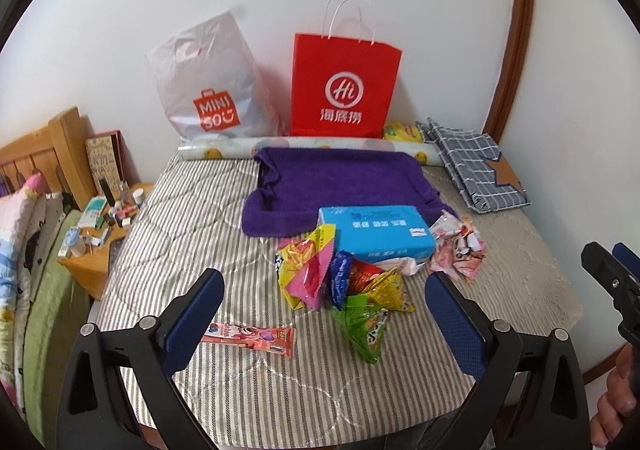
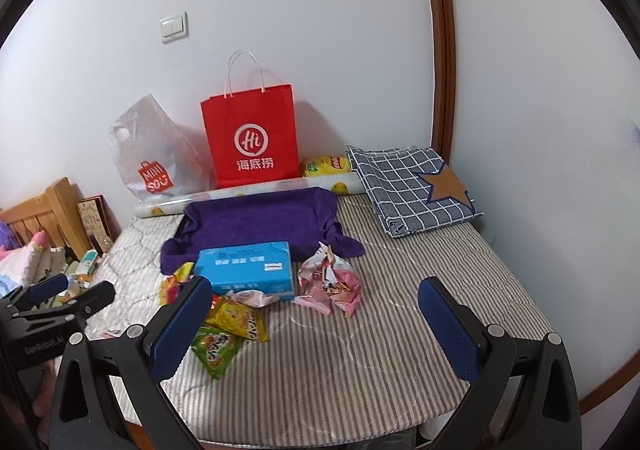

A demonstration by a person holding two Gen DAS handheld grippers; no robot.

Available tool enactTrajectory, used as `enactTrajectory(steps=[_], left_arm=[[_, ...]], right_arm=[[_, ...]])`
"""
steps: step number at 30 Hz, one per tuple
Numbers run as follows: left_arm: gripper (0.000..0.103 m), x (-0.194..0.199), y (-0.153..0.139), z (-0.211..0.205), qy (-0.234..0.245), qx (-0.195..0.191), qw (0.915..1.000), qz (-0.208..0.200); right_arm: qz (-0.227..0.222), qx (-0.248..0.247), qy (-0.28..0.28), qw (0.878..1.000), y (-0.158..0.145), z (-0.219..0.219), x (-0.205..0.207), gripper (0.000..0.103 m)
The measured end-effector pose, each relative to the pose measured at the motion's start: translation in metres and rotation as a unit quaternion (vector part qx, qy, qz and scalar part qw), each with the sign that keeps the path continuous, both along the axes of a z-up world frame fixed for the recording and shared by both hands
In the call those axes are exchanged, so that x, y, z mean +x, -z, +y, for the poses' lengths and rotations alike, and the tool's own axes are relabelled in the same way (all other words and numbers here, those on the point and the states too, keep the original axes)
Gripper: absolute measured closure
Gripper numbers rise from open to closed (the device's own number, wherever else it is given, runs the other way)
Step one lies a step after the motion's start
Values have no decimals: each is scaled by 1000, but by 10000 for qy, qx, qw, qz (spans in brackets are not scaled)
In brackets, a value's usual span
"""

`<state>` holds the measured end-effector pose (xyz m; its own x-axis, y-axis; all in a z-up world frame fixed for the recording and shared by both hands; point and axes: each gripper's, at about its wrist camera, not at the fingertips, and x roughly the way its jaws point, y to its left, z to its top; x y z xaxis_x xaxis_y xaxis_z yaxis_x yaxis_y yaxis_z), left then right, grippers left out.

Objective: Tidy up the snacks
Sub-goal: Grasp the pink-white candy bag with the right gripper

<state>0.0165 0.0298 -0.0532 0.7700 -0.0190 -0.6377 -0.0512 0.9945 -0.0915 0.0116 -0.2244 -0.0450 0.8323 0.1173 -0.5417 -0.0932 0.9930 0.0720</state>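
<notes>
Both grippers, left gripper [image 1: 324,310] and right gripper [image 2: 316,324], hover spread wide and empty over the striped mattress [image 1: 180,250]. Just ahead lies a heap of snack packets [image 1: 348,290], touching a blue tissue box [image 1: 376,232]; possibly sweets, the pink wrappers [image 2: 332,286] beside it. Farther back: purple towel [image 1: 344,178], red paper bag [image 1: 344,90].

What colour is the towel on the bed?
Purple towel; clearest in the left wrist view.
</notes>
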Motion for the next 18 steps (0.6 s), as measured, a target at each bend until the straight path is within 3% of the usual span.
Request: enactTrajectory(steps=[12,16,18], left_arm=[[8,37,46,31,-148,-352,9982,463],[9,53,63,40,-195,-357,9967,697],[9,63,71,42,-228,-198,9963,801]], right_arm=[[743,-52,137,9971,59,-18,57,0],[848,-173,122,9962,79,-19,78,6],[861,-234,131,9959,85,-18,88,15]])
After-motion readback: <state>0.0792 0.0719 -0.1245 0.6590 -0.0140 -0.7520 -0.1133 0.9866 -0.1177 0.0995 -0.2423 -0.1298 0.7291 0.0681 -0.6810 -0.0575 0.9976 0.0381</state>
